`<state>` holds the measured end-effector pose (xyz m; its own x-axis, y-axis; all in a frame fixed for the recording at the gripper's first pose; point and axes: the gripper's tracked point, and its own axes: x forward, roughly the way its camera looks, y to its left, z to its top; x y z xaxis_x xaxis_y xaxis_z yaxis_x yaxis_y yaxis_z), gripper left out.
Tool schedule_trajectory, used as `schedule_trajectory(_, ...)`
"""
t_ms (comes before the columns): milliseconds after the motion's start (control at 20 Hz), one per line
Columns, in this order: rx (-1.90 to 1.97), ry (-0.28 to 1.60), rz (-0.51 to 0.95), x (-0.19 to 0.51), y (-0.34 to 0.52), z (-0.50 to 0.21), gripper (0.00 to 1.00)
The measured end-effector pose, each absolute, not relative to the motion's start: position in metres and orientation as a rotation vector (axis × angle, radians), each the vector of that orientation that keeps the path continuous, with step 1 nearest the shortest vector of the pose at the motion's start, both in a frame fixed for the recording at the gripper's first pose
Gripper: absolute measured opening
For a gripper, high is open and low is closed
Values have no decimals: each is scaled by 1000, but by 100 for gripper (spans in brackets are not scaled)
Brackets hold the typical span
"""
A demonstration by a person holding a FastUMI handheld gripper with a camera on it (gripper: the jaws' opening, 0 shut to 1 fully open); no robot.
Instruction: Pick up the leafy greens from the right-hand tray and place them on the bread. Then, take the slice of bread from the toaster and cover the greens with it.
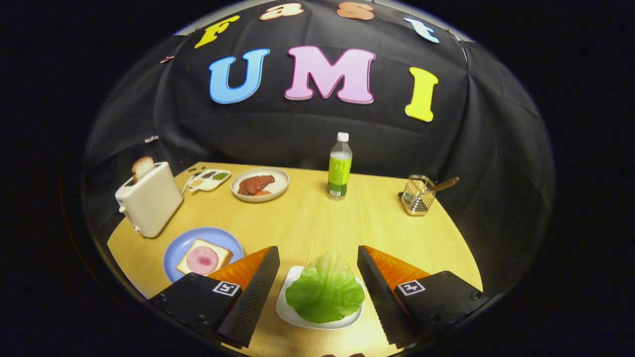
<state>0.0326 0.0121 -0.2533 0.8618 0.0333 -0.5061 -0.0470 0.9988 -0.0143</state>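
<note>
Left to right: a toaster [149, 201] is seen far left on the wooden table [307, 223], with a bread slice [143, 167] standing up out of its slot. Just ahead of the left finger, a blue plate [181, 243] carries a bread slice topped with a round of ham [202, 259]: the drop target.

Gripper [317, 272] is held wide open, nothing gripped. The leafy greens [325, 290] are found between the fingers on a small white tray [287, 307], untouched by either finger.

Handling judgement: the leaf is expected to be very light, thin and floppy, probably smooth. A pinch across the thicker rib near the middle is preferred; an edge grip is likely to fold or slip. Low closing force is advised.

Further back: condiment tray [211, 179], plate of meat [259, 184], green bottle [339, 168], wire holder [418, 194] far right.
</note>
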Motion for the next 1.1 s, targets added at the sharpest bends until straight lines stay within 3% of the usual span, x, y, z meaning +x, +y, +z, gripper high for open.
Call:
schedule_trajectory(450,12,788,-18,38,-2,-344,99)
schedule_trajectory(1100,56,872,-19,35,3,-371,96)
